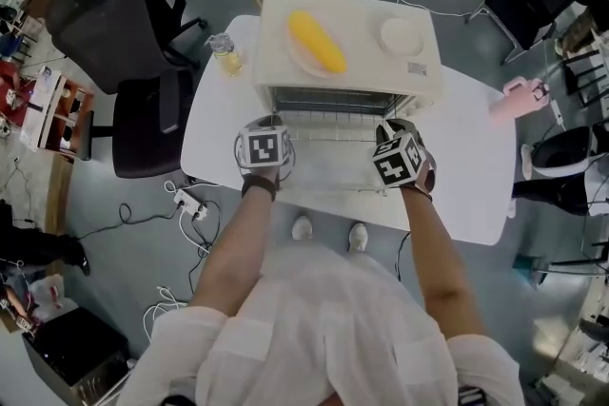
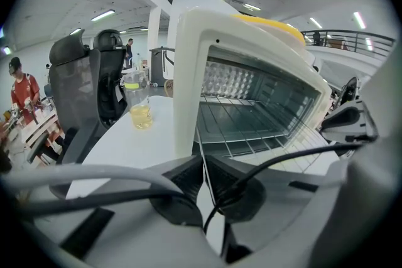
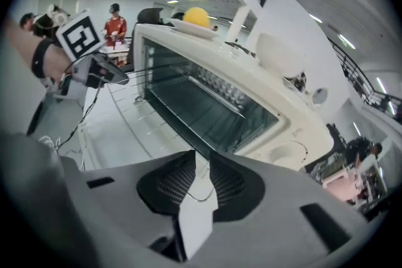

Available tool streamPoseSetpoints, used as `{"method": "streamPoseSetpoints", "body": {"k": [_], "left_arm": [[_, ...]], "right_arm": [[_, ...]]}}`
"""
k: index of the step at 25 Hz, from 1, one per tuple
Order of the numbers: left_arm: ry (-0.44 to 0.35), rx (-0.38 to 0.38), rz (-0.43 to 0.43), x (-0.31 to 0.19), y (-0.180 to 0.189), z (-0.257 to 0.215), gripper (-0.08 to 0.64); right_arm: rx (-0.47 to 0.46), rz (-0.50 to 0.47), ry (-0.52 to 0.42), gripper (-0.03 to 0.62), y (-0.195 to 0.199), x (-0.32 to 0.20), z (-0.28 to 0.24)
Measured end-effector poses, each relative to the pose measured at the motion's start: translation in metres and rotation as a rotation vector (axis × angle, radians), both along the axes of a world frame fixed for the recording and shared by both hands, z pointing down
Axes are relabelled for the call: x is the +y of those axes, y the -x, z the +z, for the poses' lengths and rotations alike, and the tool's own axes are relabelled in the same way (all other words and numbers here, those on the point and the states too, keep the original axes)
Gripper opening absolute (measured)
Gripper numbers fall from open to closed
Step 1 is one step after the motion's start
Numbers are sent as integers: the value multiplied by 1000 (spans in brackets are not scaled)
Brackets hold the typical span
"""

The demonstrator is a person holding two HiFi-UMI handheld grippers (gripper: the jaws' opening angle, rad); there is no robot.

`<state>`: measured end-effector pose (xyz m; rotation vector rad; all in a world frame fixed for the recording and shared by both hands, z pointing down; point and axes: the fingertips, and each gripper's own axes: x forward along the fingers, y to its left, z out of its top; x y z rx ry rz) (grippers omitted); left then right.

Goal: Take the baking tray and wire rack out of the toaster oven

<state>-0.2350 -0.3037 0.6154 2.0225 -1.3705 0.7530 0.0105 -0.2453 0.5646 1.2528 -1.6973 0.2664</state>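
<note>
The left gripper has its 2 jaws nearly together, pinched on a thin side wire of the silver wire rack. That wire runs from the oven mouth straight down between the pads. The right gripper has its jaws narrowly apart. A thin curved wire of the same rack lies in the gap, and neither pad presses on it.

In the head view the 2 grippers sit side by side at 6 o'clock of the cream boxy toaster oven, the left at the rack's left edge and the right at its right edge. The oven's glass door is folded down flat toward the person. The rack sticks partway out of the oven mouth above the door, with its rear part inside the cavity. I cannot pick out the baking tray.

The oven stands on a white table. On its roof a yellow oblong thing lies on a pale oval plate. At 3 o'clock of that is a round white dish. A clear glass of yellow liquid stands on the table at 9 o'clock of the oven. A black office chair is off the table at 10 o'clock. A pink object sits near the table's edge at 3 o'clock.
</note>
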Motion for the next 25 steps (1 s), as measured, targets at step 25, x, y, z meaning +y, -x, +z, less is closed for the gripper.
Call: {"method": "streamPoseSetpoints", "body": {"k": [25], "left_arm": [[72,-30,15,9,0,4,15]], "right_arm": [[-268,455,130,21,-54,-4,55]]}}
